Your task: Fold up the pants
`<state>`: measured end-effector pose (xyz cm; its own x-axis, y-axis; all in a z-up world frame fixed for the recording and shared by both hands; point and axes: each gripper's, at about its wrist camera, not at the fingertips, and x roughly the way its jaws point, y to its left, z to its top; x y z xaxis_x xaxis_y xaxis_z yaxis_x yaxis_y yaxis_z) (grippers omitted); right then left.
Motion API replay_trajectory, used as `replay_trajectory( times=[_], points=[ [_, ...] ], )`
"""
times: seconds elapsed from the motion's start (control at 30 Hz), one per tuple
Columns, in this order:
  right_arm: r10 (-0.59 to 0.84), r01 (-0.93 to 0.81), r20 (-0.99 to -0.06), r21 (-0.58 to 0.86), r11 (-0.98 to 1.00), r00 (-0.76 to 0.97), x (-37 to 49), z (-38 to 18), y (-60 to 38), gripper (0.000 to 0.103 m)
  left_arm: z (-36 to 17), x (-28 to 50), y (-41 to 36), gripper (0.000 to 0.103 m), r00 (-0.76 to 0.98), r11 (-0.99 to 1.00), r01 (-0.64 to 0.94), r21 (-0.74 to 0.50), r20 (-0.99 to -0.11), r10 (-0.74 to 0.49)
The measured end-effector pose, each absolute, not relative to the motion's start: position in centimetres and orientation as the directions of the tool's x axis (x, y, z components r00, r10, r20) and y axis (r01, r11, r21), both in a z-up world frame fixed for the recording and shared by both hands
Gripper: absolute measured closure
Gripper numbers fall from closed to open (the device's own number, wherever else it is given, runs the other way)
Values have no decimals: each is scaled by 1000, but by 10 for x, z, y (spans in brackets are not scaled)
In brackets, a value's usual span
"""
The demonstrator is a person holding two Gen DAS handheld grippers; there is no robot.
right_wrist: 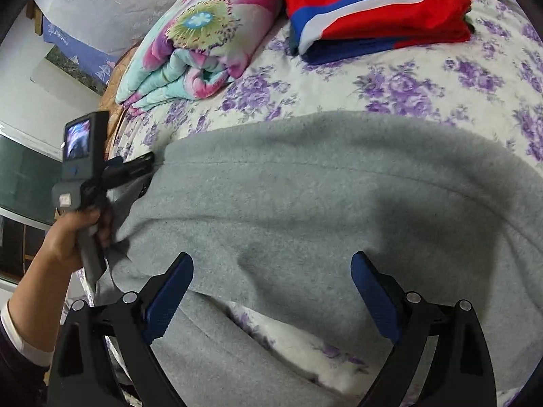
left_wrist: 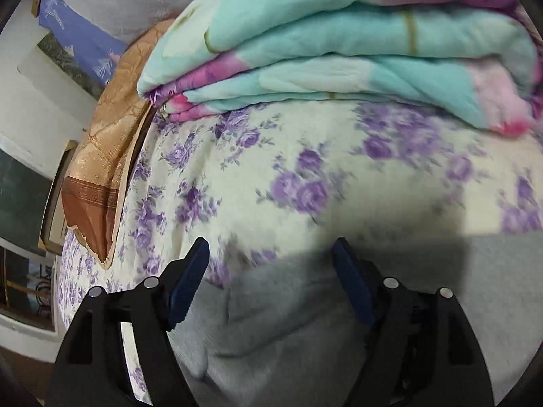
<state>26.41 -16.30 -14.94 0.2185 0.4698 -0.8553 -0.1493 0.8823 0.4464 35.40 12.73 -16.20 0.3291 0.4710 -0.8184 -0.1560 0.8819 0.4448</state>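
Both grippers, left (left_wrist: 269,254) and right (right_wrist: 271,271), gape empty over soft, limp pants (right_wrist: 305,186); pinch the folded edge.

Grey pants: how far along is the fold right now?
Done: the grey pants lie doubled over on the floral bedsheet, sheet showing between the layers near the bottom. In hand: nothing; the left gripper and right gripper are both open above the cloth. Left: probably another fold before they match the folded red garment.
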Motion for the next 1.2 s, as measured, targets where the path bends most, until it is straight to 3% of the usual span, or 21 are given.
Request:
replay_trajectory(
  times=[0.07,0.13,0.2,0.27,0.33,0.4,0.43,0.57,0.7,0.83,0.93,1.0,1.03,1.07,1.17,1.2],
  points=[
    [474,-185,-860,442,877,191,264,-154,-151,8,-155,356,132,33,323,861,-201,467,-798,508],
    [461,-228,-873,422,878,159,266,-163,-139,9,-145,352,144,33,325,891,-228,393,-832,450],
    [412,-201,-898,380,903,156,271,-176,-148,17,-130,340,148,33,340,916,-231,328,-855,391],
    [431,-94,-882,420,903,192,272,-170,-179,33,-110,320,148,33,386,939,-201,278,-859,337],
    [308,4,-915,320,947,260,266,-159,-212,33,-94,299,144,28,415,963,-170,208,-871,261],
    [4,165,-945,61,984,327,255,-142,-251,32,-87,281,134,22,424,977,-136,162,-882,205],
    [-49,214,-936,29,976,350,250,-131,-265,31,-86,268,129,21,439,982,-120,144,-880,183],
    [316,-50,-880,319,946,354,262,-108,-215,30,-111,256,115,20,398,983,-71,171,-898,185],
    [570,-296,-783,499,815,249,298,-100,-110,29,-116,252,130,21,367,972,-208,107,-913,179],
    [657,-364,-754,609,705,9,336,-127,-19,29,-109,235,137,20,369,960,-272,61,-915,163],
    [535,-423,-836,532,733,-125,346,-162,35,31,-115,220,138,20,349,961,-277,22,-929,123],
    [447,-453,-891,432,780,-79,355,-179,44,51,-124,210,138,20,341,960,-278,26,-932,124],
    [389,-484,-921,340,807,2,364,-178,45,84,-128,208,137,20,334,961,-276,31,-934,126],
    [317,-503,-944,229,833,96,376,-176,45,103,-133,206,137,20,324,960,-277,35,-937,128],
    [340,-499,-935,248,830,101,394,-178,44,103,-147,207,139,20,285,959,-280,50,-949,132],
    [310,-534,-933,172,828,181,392,-170,48,103,-149,208,139,20,282,959,-279,54,-950,136]
  ],
)
